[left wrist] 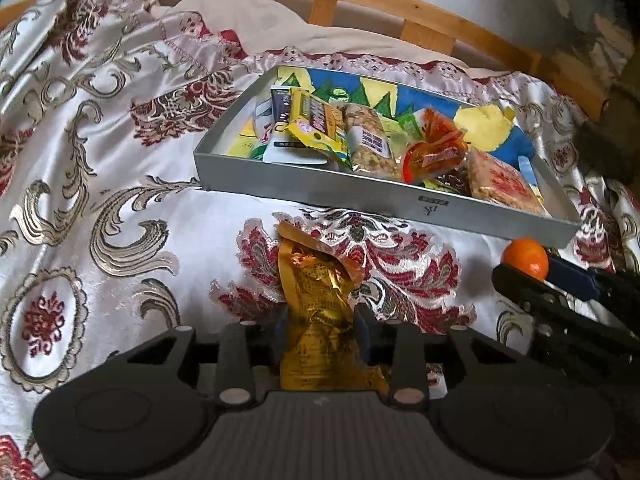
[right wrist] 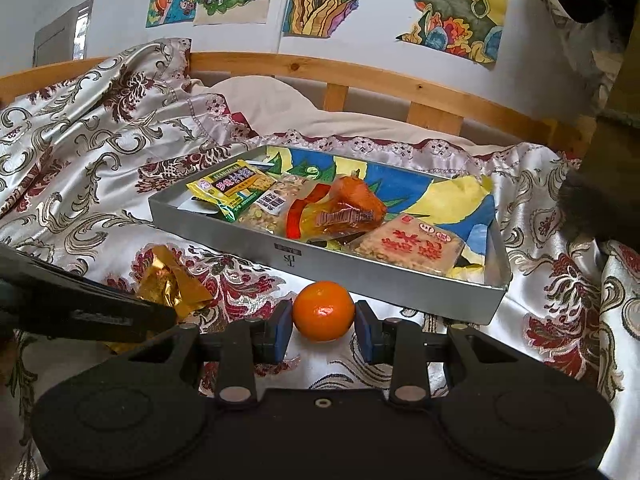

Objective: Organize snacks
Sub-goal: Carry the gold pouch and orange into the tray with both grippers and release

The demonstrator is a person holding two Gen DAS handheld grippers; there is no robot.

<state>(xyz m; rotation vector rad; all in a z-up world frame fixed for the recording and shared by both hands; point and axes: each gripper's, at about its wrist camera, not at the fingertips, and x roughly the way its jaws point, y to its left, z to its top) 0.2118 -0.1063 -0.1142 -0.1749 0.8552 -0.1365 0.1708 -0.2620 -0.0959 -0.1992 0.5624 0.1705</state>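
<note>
**Snacks beside and inside the grey tray on the bed**

Snacks lie in two places. Several wrapped packets fill the shallow grey tray [right wrist: 396, 280], which rests on the patterned satin bedspread [left wrist: 100, 152] near the wooden headboard rail [right wrist: 360, 72]: a yellow-green packet [right wrist: 230, 188], a clear bag of nuts [right wrist: 276, 204], an orange packet [right wrist: 344, 210] and a square puffed-rice cake [right wrist: 408, 246]. Two items sit on the bedspread just in front of the tray's near wall. A crumpled gold foil packet [left wrist: 320, 300] lies between the fingers [left wrist: 366, 332] of the left gripper [left wrist: 322, 332]; the gap is narrow, and whether the pads press the foil cannot be told. A mandarin [right wrist: 324, 310] sits between the blue pads of the right gripper [right wrist: 324, 330], whose fingers [right wrist: 282, 330] close narrowly on its sides, holding it. Coloured drawings [right wrist: 340, 0] hang on the wall above.
</note>
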